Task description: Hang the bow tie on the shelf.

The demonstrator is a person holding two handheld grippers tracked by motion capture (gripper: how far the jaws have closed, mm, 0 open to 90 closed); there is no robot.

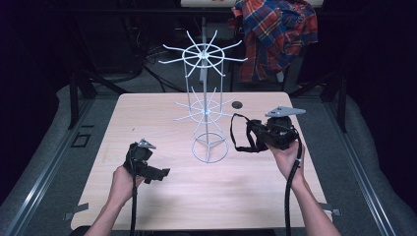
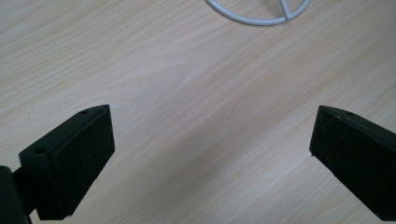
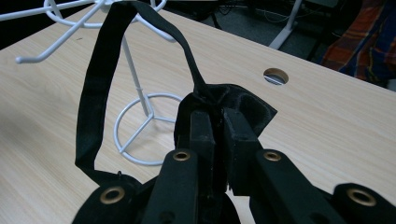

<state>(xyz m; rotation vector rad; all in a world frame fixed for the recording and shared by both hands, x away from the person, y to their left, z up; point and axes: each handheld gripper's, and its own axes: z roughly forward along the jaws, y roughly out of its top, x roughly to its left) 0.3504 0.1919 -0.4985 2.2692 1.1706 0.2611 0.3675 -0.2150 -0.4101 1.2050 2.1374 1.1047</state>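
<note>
Bare light wooden tabletop point(image 1: 162, 196) fills the lower frame. Right gripper point(image 3: 217, 126) clamps a black fabric strap point(image 3: 95, 88) right of the white wire rack point(image 1: 206, 110); left gripper point(image 2: 212, 140), lower left, gapes empty.

The wire rack point(image 1: 206, 110) stands mid-table point(image 1: 147, 196), the left gripper point(image 1: 156, 173) to its left, the strap point(image 1: 241, 135) and right gripper point(image 1: 260, 135) to its right.
</note>
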